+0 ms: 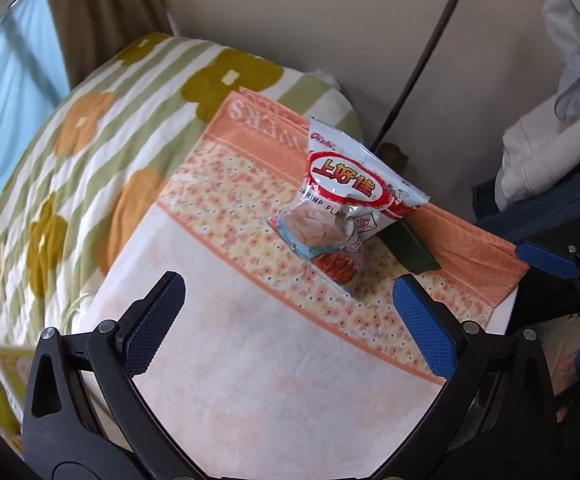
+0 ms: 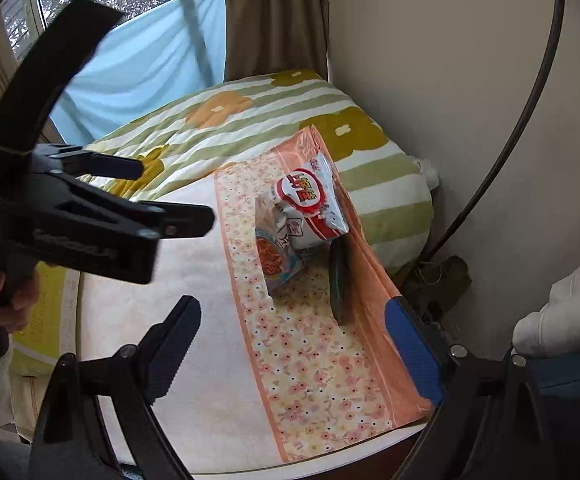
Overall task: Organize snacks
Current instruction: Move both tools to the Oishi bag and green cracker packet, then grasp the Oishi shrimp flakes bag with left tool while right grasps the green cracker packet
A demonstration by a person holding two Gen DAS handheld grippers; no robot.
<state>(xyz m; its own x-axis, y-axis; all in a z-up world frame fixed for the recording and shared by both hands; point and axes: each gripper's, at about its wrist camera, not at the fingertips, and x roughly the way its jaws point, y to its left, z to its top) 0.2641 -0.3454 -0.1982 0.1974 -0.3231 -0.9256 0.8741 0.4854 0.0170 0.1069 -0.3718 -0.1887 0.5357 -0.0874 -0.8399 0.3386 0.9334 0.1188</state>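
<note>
Left tool point(image 1: 288, 316): jaws spread wide, empty, above bare cloth on the tabletop point(image 1: 274, 400).
Right tool point(image 2: 290, 344): jaws spread, empty, low over the floral border.
Snack bag point(image 1: 346, 200): lies ahead of both tools on the cloth's patterned band, its far edge propped on a dark green flat item point(image 1: 410, 248).
Advice: judged a reach-and-pick; close on the crimped seam or bag corner, lightly, so the chips inside don't crush; lift clear of the green item.
Writing: "Oishi", red oval with Chinese characters, "SHRIMP FLA…" partly legible.
Cloth edge: letters "…WERS", upside down.
Beyond: flowered quilt point(image 1: 90, 128), curtain, wall.
</note>
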